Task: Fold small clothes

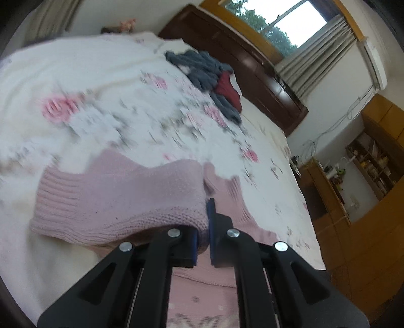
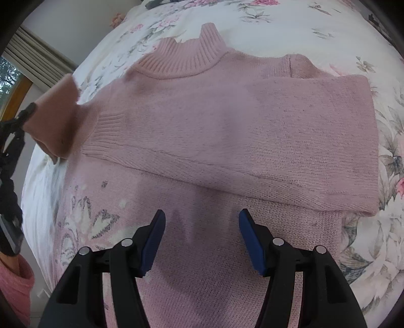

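A: Where's the garment?

B: The pink knitted turtleneck sweater (image 2: pixel 227 121) lies flat on the floral-print bedspread (image 2: pixel 328 22), one sleeve folded across the chest. My left gripper (image 1: pixel 202 242) is clamped on the other sleeve (image 1: pixel 121 196), lifted at 9 o'clock.

A: Risks?

B: Left view is blurred, so the bite may be thin; the knit could slip out. My right gripper (image 2: pixel 202 242) hovers spread wide, empty, so the body may drag.

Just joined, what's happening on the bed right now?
A person is folding a pink sweater on a floral bedspread. One sleeve already lies across the chest. The left gripper is shut on the other sleeve, held lifted off the bed. The right gripper hovers open above the sweater's lower body, holding nothing.
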Motion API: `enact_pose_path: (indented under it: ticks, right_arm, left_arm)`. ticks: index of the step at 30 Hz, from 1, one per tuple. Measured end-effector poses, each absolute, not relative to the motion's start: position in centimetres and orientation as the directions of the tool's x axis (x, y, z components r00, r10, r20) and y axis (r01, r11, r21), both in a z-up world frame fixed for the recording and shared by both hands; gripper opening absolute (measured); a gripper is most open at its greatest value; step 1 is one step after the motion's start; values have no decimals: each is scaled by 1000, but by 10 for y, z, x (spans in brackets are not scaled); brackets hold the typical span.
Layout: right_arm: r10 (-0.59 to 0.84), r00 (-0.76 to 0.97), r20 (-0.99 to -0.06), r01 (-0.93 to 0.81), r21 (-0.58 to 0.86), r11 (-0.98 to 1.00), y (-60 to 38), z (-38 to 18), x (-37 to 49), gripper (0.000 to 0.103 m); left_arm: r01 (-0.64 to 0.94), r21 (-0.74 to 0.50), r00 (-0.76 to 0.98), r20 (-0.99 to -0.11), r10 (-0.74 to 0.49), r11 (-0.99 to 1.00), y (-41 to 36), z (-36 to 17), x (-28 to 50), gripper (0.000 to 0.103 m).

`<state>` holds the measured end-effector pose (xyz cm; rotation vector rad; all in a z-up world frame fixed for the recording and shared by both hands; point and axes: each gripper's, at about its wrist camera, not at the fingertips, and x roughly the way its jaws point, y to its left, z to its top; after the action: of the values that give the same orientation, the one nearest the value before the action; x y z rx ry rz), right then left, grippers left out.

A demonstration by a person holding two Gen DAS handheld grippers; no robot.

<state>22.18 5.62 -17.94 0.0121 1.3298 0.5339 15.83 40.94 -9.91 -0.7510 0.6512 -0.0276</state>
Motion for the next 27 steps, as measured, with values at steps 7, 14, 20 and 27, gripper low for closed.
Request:
enact_pose_path:
  ticks: [7, 14, 20, 27]
  right_arm:
    - [378, 134, -916, -363, 309, 879, 53, -180, 220, 61]
    - [383, 131, -915, -347, 319, 882, 53, -183, 222, 61]
    - [390, 120, -913, -325, 335, 884, 51, -183, 224, 61]
    - [421, 119, -899, -341, 361, 868, 70, -167, 234, 61]
  left_arm:
    - [-260, -624, 702, -646, -300, 737, 379, -151, 189, 5]
    - [-316, -622, 621, -706, -339, 717, 376, -195, 197, 6]
    - [-333, -626, 555, -735, -390, 706, 368, -213, 191, 9]
    - [-215, -634, 547, -708, -446, 743, 372, -184, 141, 13]
